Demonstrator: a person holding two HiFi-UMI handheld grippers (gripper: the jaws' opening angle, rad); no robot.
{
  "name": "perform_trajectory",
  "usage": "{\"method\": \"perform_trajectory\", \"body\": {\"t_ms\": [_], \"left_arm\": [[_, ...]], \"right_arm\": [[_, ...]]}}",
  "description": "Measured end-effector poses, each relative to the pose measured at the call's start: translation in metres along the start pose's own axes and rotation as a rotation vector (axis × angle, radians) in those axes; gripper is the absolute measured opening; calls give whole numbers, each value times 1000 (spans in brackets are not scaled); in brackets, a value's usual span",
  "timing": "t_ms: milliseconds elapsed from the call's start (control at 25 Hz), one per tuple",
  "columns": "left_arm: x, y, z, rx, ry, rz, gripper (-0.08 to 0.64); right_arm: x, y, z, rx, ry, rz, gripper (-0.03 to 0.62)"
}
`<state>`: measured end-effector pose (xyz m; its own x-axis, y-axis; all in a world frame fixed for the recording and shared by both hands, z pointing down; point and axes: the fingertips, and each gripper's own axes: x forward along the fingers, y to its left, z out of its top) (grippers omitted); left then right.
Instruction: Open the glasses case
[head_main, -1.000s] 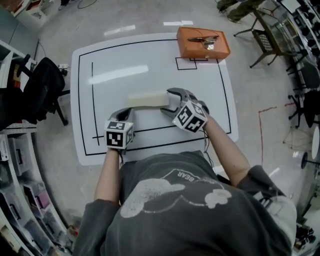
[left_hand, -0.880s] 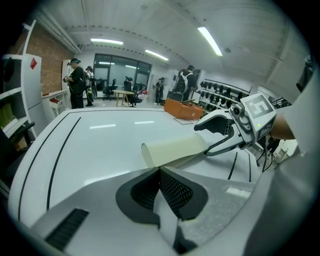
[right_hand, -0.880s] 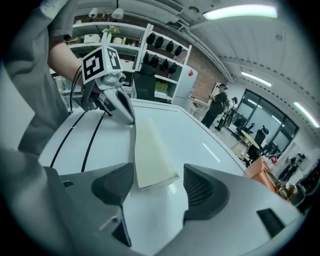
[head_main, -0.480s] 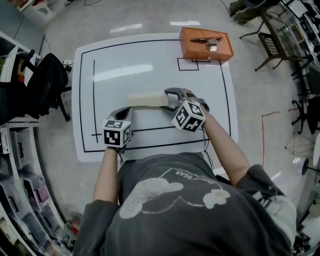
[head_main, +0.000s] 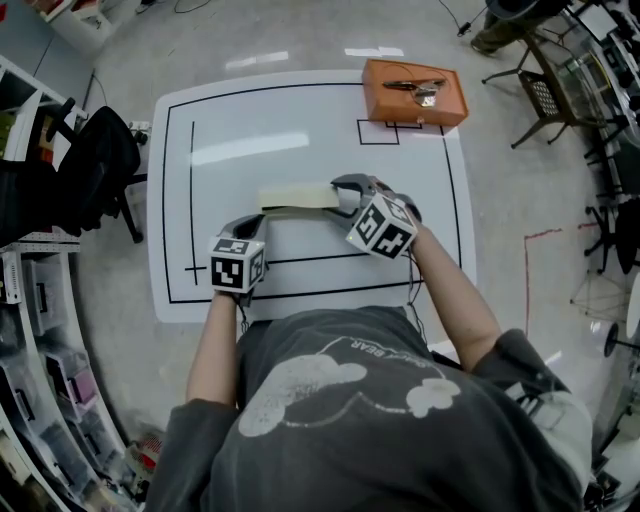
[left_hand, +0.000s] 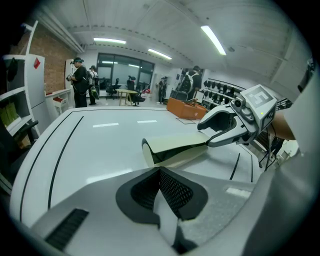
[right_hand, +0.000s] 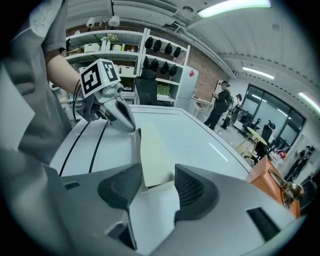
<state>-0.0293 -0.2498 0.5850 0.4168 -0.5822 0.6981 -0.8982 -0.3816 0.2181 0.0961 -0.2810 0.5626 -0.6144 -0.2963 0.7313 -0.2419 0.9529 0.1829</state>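
Nearest the person, the left gripper (left_hand: 160, 172) rests low on the white table (head_main: 300, 120) with its jaws pressed together and nothing between them, its tips just short of the left end of the glasses case (head_main: 297, 196). The right gripper (head_main: 345, 197) is further in and already at the case. Its jaws are closing with the case's right end between the pads, one pad at the shell and the other showing a thin gap, so I judge no firm grip yet. The pale, cream-coloured case lies flat near the middle of the table, its long axis running left to right across the person, so each gripper faces one end. Seen from the left gripper, a dark seam runs along the case's near side between its upper and lower halves. The right hand is plainly the nearer, and opening likely depends on it pinning that end. Well beyond, at the table's far right edge, sits an orange box (head_main: 413, 92).
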Motion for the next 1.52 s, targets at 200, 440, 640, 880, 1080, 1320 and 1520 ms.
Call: {"method": "perform_trajectory", "body": {"t_ms": [200,440,640,880,1080,1320,1520], "left_arm": [[0,0,0,4,3,-4,2],[-1,0,1,13,4,-4,2],[0,1,1,20,9,-4,2],[0,-1,1,23,10,-1,2],[0,0,1,30,12,1,2],[0,-1,1,32,14,9,2],[-1,1,-1,27,34,20,2]], "right_arm": [[-6,-7,5,29,-19,-9,166],[-10,-15,6,51,-34,-26,104],[-10,-24,12,72,-58,-48,91],[-8,-36,13,105,-78,-77,75],[-4,-46,13,120,-81,-105,64],[1,-55,12,122,-73,-129,51],[2,-55,14,153,-83,-136,55]]}}
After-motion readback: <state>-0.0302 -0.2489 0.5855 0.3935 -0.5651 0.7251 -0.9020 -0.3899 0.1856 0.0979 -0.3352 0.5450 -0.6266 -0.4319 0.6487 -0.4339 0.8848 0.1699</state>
